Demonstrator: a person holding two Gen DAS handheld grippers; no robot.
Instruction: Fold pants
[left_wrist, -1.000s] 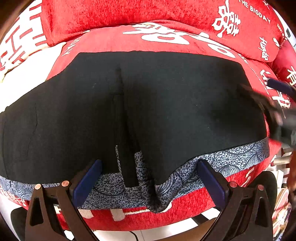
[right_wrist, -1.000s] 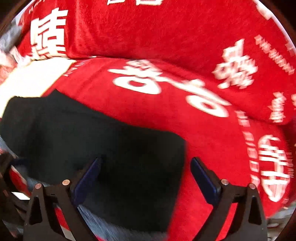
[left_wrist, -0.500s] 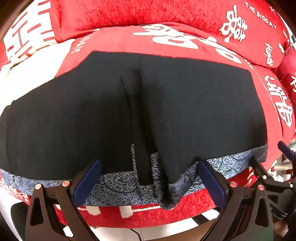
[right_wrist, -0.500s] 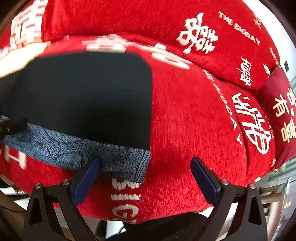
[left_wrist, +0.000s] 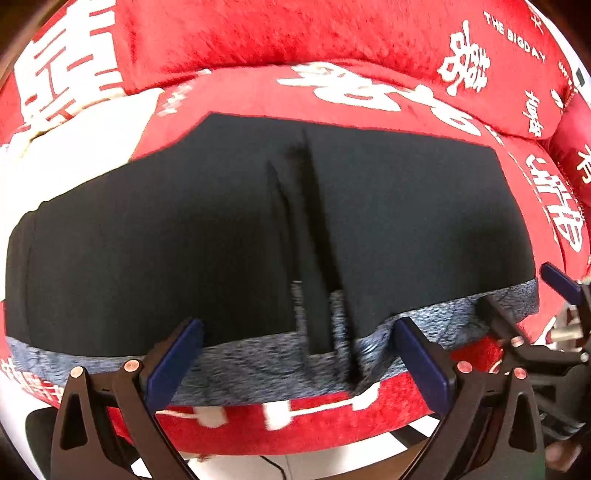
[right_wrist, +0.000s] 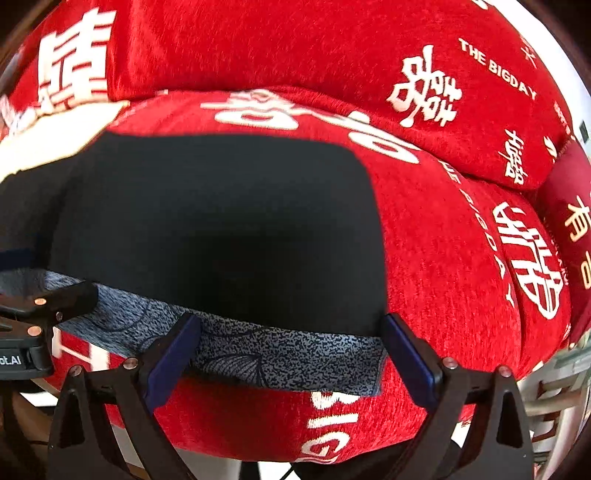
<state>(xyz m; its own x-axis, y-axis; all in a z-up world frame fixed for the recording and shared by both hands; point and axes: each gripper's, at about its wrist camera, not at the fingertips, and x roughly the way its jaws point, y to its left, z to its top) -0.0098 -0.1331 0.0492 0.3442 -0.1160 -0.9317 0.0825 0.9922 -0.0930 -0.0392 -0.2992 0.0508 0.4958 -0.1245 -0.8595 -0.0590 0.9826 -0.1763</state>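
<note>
Black pants (left_wrist: 207, 236) with a blue-grey patterned band (left_wrist: 251, 365) along the near edge lie spread flat across a red sofa seat (left_wrist: 369, 99). A raised crease runs down their middle. My left gripper (left_wrist: 295, 358) is open, its blue pads on either side of the band near the centre crease. My right gripper (right_wrist: 291, 354) is open over the pants' (right_wrist: 221, 229) right near corner and band (right_wrist: 295, 358). The right gripper also shows at the left wrist view's right edge (left_wrist: 517, 314), and the left gripper at the right wrist view's left edge (right_wrist: 40, 306).
The sofa backrest (right_wrist: 295, 48) is red with white characters. A dark red cushion (right_wrist: 576, 236) sits at the right. A white patch of the cover (left_wrist: 74, 155) lies at the left. Floor and chair parts show below the seat's front edge (left_wrist: 295, 424).
The right gripper has swung from above the pants down to their right near corner, then shifted left over the band. The left gripper has drifted slightly left; the centre crease has grown.
</note>
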